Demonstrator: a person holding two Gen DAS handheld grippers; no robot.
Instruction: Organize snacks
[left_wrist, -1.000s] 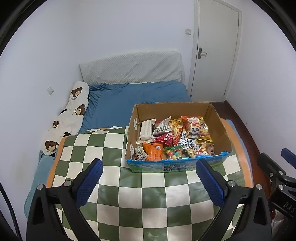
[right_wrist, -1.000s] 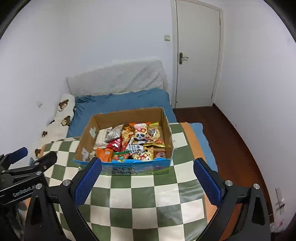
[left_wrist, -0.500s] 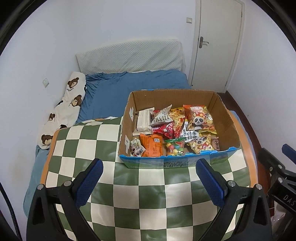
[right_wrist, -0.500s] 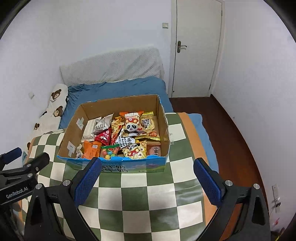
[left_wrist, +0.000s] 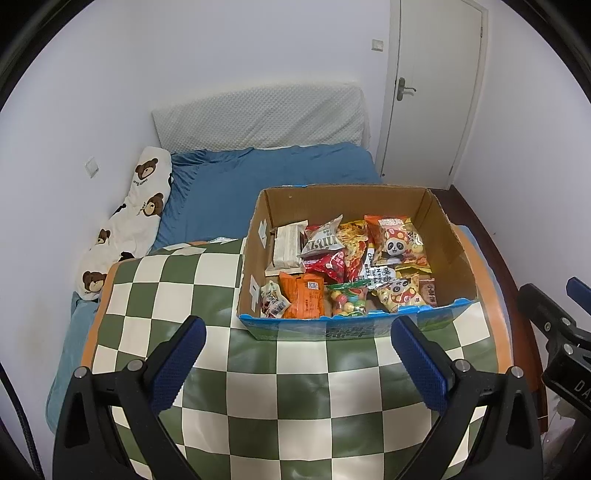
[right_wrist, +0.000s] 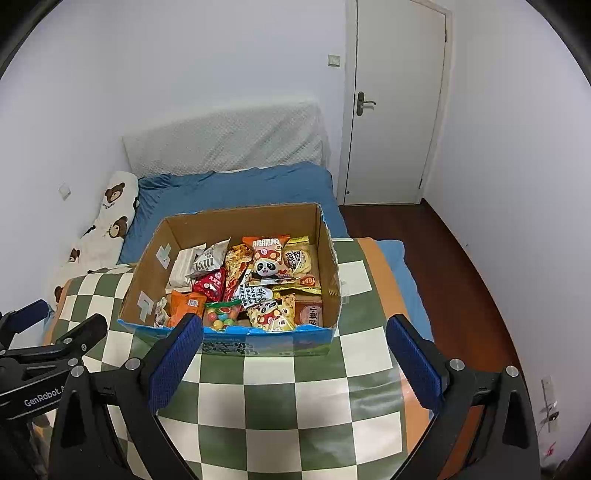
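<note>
Both views now sit closer to the snack box (left_wrist: 354, 325) than a second ago. Left gripper (left_wrist: 295, 354) and right gripper (right_wrist: 293, 354) spread wide, empty; snacks (right_wrist: 266, 266) piled inside, ahead of both. Approach or retreat undetermined.

Near counter (left_wrist: 295, 406): bare checkered cloth from the box front toward 6 o'clock, open to either hand-held gripper.
Left of box, 9 o'clock: bare checkered squares, free passage.
Cardboard box (left_wrist: 436, 221): four upright walls block entry from the sides; top open.
Box interior: snack packets (left_wrist: 354, 269) fill the floor edge to edge, touching and overlapping.
Beyond the box, 12 o'clock: bed (left_wrist: 266, 173), then wall.
Right of box, 3 o'clock: narrow cloth strip, then counter edge.
</note>
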